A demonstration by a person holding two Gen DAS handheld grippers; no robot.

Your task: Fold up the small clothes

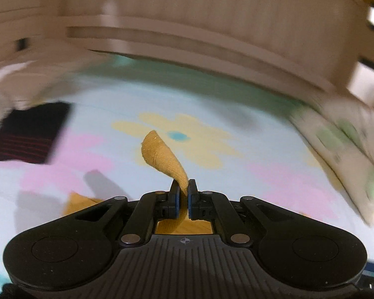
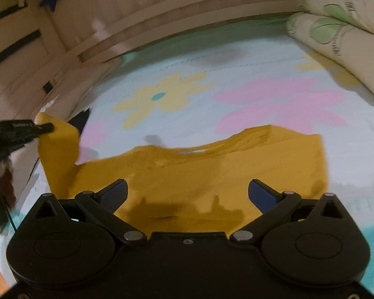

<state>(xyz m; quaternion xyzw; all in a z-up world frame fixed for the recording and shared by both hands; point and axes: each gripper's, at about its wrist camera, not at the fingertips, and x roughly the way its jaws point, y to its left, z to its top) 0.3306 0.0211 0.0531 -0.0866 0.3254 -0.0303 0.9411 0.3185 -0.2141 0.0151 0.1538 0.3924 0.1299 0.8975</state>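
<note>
Left wrist view: the left tongs (image 1: 184, 189) are clenched on a sleeve of the mustard shirt (image 2: 212, 169). It lies on the flowered bedsheet (image 2: 236, 74), right tongs (image 2: 187, 194) released above it.

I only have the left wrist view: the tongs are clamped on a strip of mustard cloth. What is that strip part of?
Observer: It is one end of a mustard-yellow garment, lifted off the flowered bed cover; the left tongs pinch it at the left edge of the right wrist view.
Operator: Is the rest lifted too?
Observer: No, the main body lies spread on the cover.
Operator: And the right tongs?
Observer: The right tongs are open above the garment's near edge, with nothing between their pads.
</note>
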